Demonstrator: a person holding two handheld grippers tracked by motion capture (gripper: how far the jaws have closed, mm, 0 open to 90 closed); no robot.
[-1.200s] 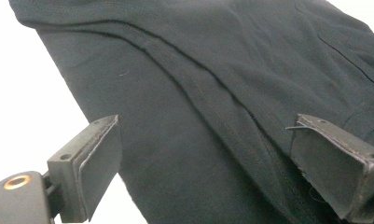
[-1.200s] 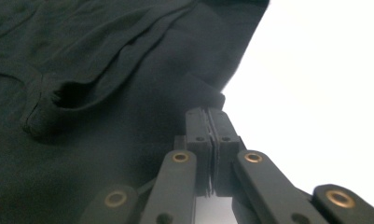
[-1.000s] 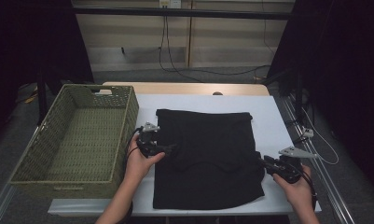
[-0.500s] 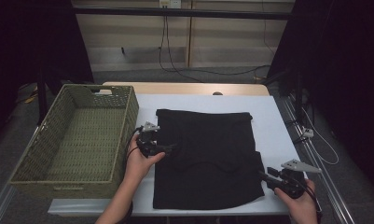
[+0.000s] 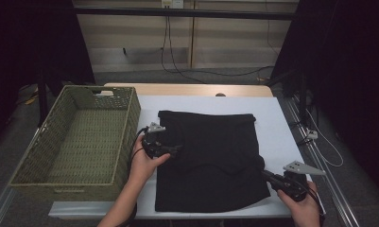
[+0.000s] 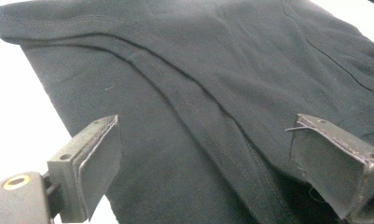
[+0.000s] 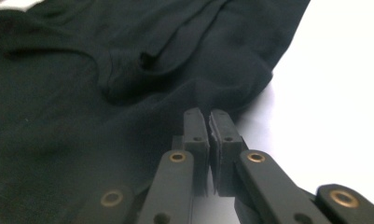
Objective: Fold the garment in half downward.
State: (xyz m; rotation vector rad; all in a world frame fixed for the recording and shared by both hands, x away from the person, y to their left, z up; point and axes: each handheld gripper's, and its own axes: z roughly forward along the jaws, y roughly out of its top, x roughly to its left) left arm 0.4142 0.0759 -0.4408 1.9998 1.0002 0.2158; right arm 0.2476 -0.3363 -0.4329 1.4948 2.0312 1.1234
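Garment: a black garment (image 5: 211, 158) lies spread flat on the white table (image 5: 277, 127), just right of the basket, with folds and seams running across it.
Left gripper: the left gripper (image 5: 174, 150) sits at the garment's left edge, held in the person's left hand (image 5: 142, 165); in the left gripper view its jaws stand wide apart over the black cloth (image 6: 208, 107), gripping nothing.
Right gripper: the right gripper (image 5: 267, 176) is at the garment's lower right edge, held in the right hand (image 5: 303, 208). Its jaws have just been closing; in the right gripper view the pads (image 7: 195, 135) are pressed together at the cloth's edge. Whether any fabric is pinched between them cannot be told.
Basket: a green woven basket (image 5: 125, 127) stands at the table's left side, beside the left hand.
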